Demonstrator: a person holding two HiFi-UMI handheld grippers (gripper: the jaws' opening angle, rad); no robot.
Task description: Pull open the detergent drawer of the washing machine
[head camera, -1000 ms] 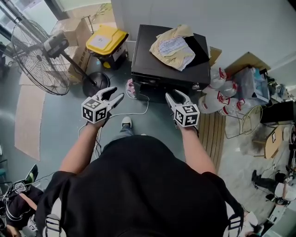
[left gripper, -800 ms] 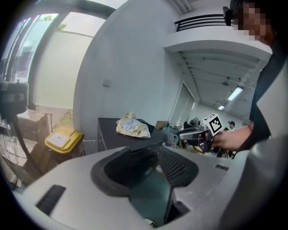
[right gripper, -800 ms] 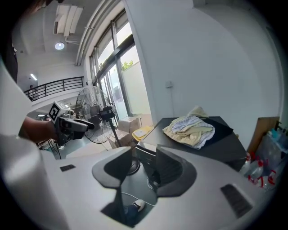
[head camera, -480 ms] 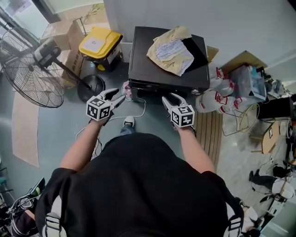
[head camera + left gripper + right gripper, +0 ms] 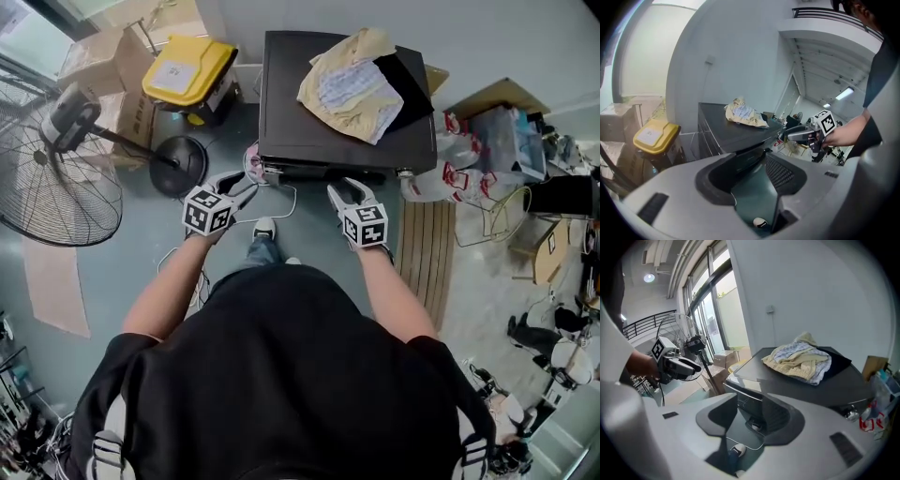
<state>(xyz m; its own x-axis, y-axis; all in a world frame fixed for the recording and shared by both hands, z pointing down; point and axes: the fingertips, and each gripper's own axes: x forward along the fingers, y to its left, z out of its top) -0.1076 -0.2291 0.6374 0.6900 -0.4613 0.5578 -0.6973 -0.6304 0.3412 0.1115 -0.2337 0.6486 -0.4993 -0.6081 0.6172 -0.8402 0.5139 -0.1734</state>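
Jaws wide on left tool (image 5: 243, 187) and right tool (image 5: 345, 191), both empty, near washing machine (image 5: 309, 127).

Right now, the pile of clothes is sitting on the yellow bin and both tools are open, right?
Not quite. The pile of clothes lies on top of the black washing machine, not on the yellow bin, as the head view shows. The left tool and the right tool are both open, as you said.

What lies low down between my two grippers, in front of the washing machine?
A white cable and the person's shoe lie between the left gripper and the right gripper; the head view shows it.
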